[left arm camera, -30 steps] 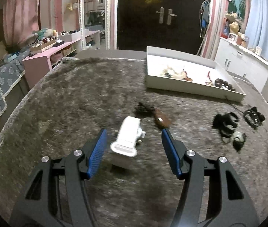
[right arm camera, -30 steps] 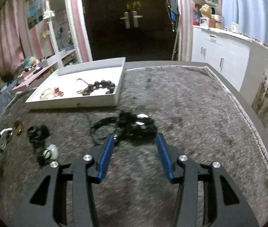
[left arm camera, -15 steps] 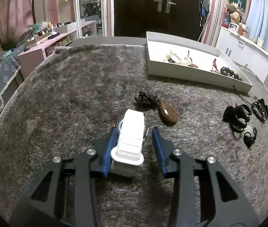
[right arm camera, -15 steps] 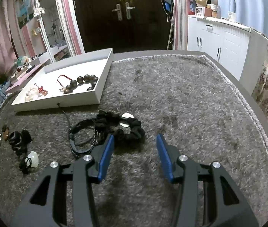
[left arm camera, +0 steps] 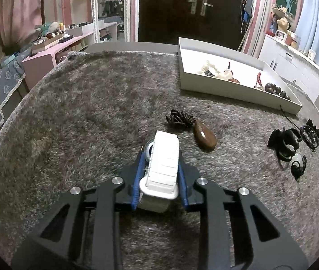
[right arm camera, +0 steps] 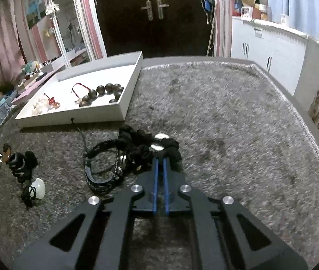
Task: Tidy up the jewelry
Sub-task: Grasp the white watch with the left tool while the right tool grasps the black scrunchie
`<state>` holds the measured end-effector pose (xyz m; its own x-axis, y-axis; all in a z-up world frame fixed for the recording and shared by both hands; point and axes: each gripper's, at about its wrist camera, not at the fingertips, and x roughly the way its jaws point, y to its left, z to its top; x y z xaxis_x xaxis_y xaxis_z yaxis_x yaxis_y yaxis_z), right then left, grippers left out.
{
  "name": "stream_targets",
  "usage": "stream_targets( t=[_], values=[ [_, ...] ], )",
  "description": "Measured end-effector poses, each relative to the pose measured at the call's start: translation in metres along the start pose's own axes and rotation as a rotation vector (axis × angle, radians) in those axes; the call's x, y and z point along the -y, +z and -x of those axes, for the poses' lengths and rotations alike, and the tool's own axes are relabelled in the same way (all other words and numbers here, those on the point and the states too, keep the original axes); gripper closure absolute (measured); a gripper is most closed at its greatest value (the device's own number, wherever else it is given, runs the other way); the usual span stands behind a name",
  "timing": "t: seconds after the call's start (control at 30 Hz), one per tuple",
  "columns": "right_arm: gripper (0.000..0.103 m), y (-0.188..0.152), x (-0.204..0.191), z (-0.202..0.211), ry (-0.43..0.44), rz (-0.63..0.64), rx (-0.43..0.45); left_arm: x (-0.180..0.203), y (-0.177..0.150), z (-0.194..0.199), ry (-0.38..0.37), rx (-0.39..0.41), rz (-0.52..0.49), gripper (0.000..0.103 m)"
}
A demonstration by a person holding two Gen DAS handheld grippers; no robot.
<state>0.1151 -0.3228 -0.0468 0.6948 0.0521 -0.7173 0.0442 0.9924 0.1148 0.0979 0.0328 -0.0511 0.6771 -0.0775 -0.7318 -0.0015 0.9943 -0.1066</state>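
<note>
Presently, two lots in hand, catalogued by claw.

Left gripper [left arm camera: 159, 175]: its jaws have just been closing, and the blue pads now sit against both sides of the white watch [left arm camera: 162, 166], which stands on its edge between them with the band arching up and the dial towards the fingertips. Grasping across the band is likely chosen because the strap gives flat, firm sides.
Ahead and right of that claw: brown pendant [left arm camera: 204, 135] on a coiled cord, lying loose on the grey rug [left arm camera: 80, 117]. Further ahead, right: white tray [left arm camera: 231, 90], already holding pale pieces and dark beads, evidently the destination.

Right gripper [right arm camera: 160, 164]: its jaws have just closed to a narrow slit, and the tips are pinching the near edge of the black scrunchie [right arm camera: 166, 148]; a soft fabric fold suits a thin pinch.
Just left of that claw: braided black bracelets [right arm camera: 103, 168]. Far left: black hair clip [right arm camera: 21, 164] and a small pale bead item [right arm camera: 38, 189].

Markings: none legible on any piece.
</note>
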Motion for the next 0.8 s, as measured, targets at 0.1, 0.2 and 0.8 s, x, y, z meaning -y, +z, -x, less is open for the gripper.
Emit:
stream_targets(
  t=[0.1, 0.2, 0.8],
  values=[
    [0.100, 0.002, 0.001, 0.014, 0.012, 0.002, 0.029, 0.000, 0.002, 0.004, -0.004, 0.004, -0.003, 0.078],
    [0.100, 0.006, -0.001, 0.030, 0.025, 0.012, 0.066, 0.002, 0.006, 0.011, -0.010, 0.020, -0.008, 0.078],
    [0.100, 0.030, -0.037, 0.080, 0.051, 0.122, 0.194, 0.023, 0.037, 0.051, -0.041, 0.123, -0.080, 0.103]
  ],
)
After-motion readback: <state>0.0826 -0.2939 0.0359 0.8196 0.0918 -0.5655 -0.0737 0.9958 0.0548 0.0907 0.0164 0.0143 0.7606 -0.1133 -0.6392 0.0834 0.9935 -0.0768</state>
